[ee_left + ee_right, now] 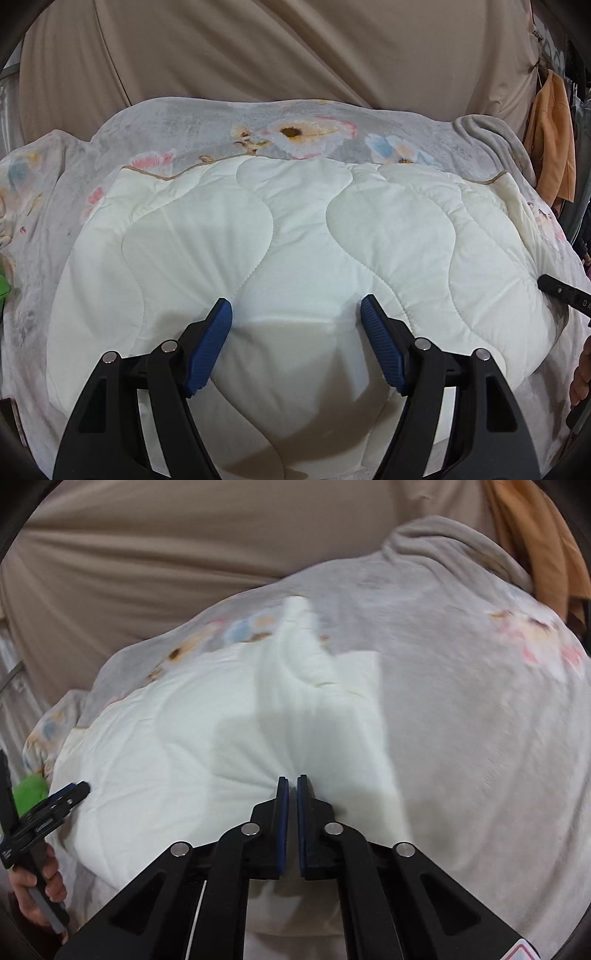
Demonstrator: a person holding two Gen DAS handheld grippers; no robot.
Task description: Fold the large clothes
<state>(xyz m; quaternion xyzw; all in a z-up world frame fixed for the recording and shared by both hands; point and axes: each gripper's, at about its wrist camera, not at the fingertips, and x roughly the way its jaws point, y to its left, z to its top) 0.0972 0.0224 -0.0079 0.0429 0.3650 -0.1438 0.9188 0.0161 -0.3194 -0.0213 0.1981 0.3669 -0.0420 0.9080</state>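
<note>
Ideally, my right gripper (291, 781), pinched on the quilt (166, 738), lifts slowly while my left gripper (295, 308), fingers spread, presses flat.

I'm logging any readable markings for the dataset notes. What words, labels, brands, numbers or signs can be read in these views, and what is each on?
"DA", cut off by the frame edge: on the right gripper seen at the right of the left wrist view.
White print on the left gripper: too small and blurred to read.
Red-edged sticker on the right gripper's body: mostly cut off, unreadable.
</note>
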